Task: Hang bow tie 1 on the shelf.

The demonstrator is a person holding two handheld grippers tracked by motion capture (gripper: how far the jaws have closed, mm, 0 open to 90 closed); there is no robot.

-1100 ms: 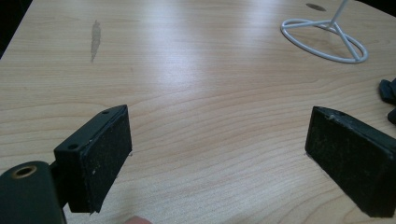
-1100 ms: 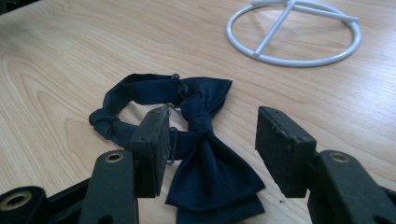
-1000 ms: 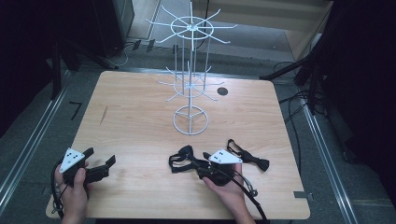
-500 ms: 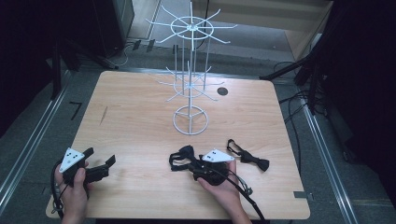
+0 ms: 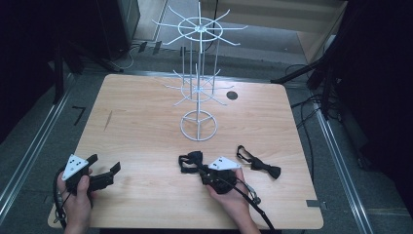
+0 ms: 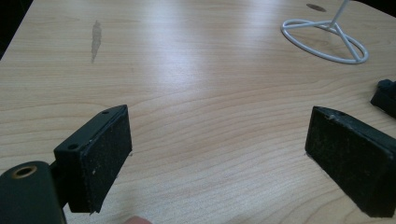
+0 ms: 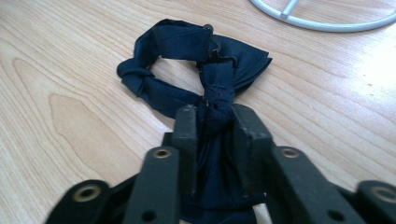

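Jaws of right gripper [image 7: 210,123] have just been closing and now pinch the dark bow tie [image 7: 196,70] at its knotted middle near the table's [image 5: 146,126] front edge, left gripper [image 6: 219,154] wide open, empty; fabric's soft, light, floppy, so grip the centre knot.

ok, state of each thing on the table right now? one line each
right hand-held gripper: jaws just closed, shut on the bow tie
left hand-held gripper: open, nothing between the jaws, held low over the table
dark blue bow tie: lying on the table, pinched at one end, not lifted
second bow tie: flat on the table, untouched
wire display rack: upright, hooks bare
table: wooden top
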